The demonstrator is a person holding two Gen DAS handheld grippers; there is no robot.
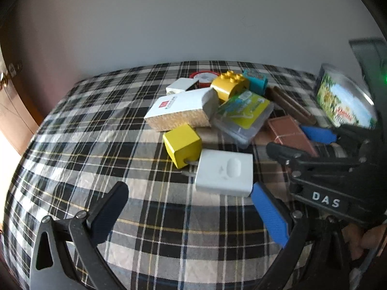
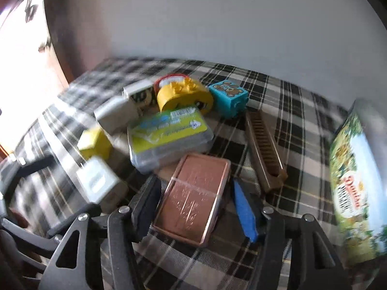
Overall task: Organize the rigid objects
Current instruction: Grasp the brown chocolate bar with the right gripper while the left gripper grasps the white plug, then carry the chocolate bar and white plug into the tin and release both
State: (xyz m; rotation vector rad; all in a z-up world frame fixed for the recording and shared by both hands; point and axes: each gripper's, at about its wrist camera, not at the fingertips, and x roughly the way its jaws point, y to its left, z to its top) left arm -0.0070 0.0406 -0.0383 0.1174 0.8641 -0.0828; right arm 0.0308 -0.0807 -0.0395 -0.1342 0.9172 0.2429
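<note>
A pile of rigid objects lies on a plaid tablecloth [image 1: 72, 159]. My left gripper [image 1: 191, 207] is open, just in front of a white charger [image 1: 225, 171] whose prongs touch a yellow cube [image 1: 182, 145]. My right gripper [image 2: 193, 198] has its fingers on both sides of a copper rectangular case [image 2: 193, 198]; contact is unclear. This case also shows in the left wrist view [image 1: 290, 133], with the right gripper [image 1: 300, 142] around it. Behind lie a white box [image 1: 181, 108], a clear case with a green label [image 2: 169, 135], a yellow toy block [image 2: 181, 96], a teal cube [image 2: 228, 96] and a brown comb [image 2: 264, 149].
A round tin with a printed label [image 2: 353, 176] stands at the right edge. A red-rimmed round object [image 1: 203, 76] and a small white box [image 1: 180, 85] sit at the back of the pile. A plain wall runs behind the table.
</note>
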